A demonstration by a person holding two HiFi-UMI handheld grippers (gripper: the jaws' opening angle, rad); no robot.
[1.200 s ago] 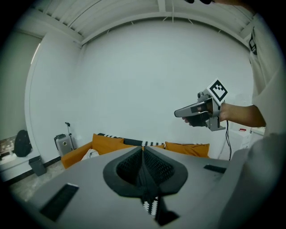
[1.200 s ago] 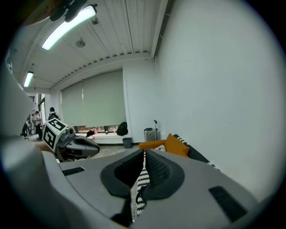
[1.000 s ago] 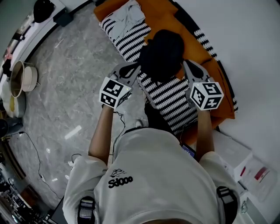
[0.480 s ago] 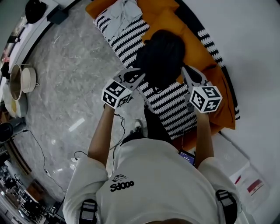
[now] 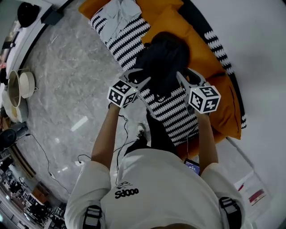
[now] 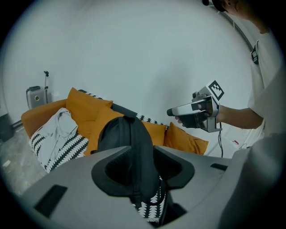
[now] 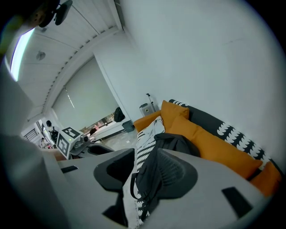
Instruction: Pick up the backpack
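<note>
A black backpack (image 5: 163, 56) stands upright on the striped blanket (image 5: 176, 112) of an orange sofa (image 5: 228, 107). My left gripper (image 5: 139, 77) is at its lower left side and my right gripper (image 5: 184, 79) at its lower right side. Both sets of jaws are opening and stand apart. In the left gripper view the backpack (image 6: 123, 136) and a strap show in the gap of the left gripper (image 6: 143, 163), with no pad pressing. In the right gripper view the backpack (image 7: 176, 143) fills the gap of the right gripper (image 7: 145, 167) the same way.
A grey-and-white garment (image 5: 118, 11) and orange cushions (image 5: 176, 22) lie further along the sofa. Pots (image 5: 20, 85) stand at the far left of the marble floor (image 5: 67, 67). A cable (image 5: 44, 156) trails on the floor, and papers (image 5: 254, 192) lie beside the sofa's end.
Both grippers have sunk toward the sofa together with the backpack. Their jaws, closed before, now stand apart, and the backpack rests on the striped blanket.
</note>
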